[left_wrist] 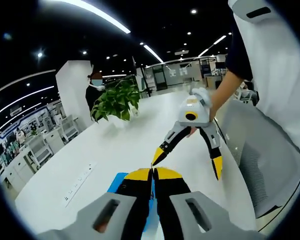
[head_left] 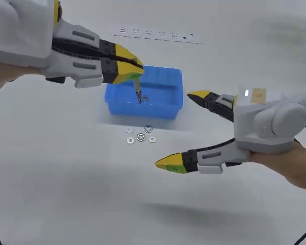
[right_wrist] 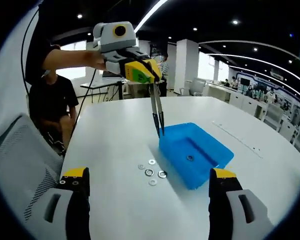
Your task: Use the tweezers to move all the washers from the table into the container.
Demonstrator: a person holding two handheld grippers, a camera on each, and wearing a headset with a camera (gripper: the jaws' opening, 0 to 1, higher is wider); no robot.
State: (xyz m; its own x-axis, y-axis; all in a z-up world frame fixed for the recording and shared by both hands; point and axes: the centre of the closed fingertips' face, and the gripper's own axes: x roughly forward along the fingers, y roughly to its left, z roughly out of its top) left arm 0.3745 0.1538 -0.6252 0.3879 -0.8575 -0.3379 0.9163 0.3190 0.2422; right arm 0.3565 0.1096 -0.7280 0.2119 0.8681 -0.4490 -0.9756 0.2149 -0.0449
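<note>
1. The left gripper (head_left: 139, 67) is clenched on the upper end of the tweezers (head_left: 137, 88). Its yellow-tipped jaws are pressed together in the head view and in its own view.
2. The tweezers hang nearly straight down from those jaws. Their tips point into the left part of the blue container (head_left: 166, 108). I cannot tell whether the tips touch its floor or carry anything.
3. The container sits on the white table (head_left: 66, 168), beyond the loose washers as seen from the head view.
4. 1 washer (right_wrist: 190, 158) lies flat on the container's floor, near its middle and apart from the tweezer tips.
5. 5 washers (head_left: 141, 137) lie in a small cluster on the table, just beside the container's near wall. They are close together, and I cannot tell whether any of them touch.
6. The right gripper (head_left: 173, 128) is released. Its 2 jaws are spread wide, with nothing between them, and it is held above the table to the right of the cluster. In its own view the cluster and the container lie ahead between the jaws.
7. A white power strip (head_left: 155, 34) lies on the table well beyond the container.
8. In the left gripper view a potted plant (left_wrist: 115, 100) stands at the table's far end.
</note>
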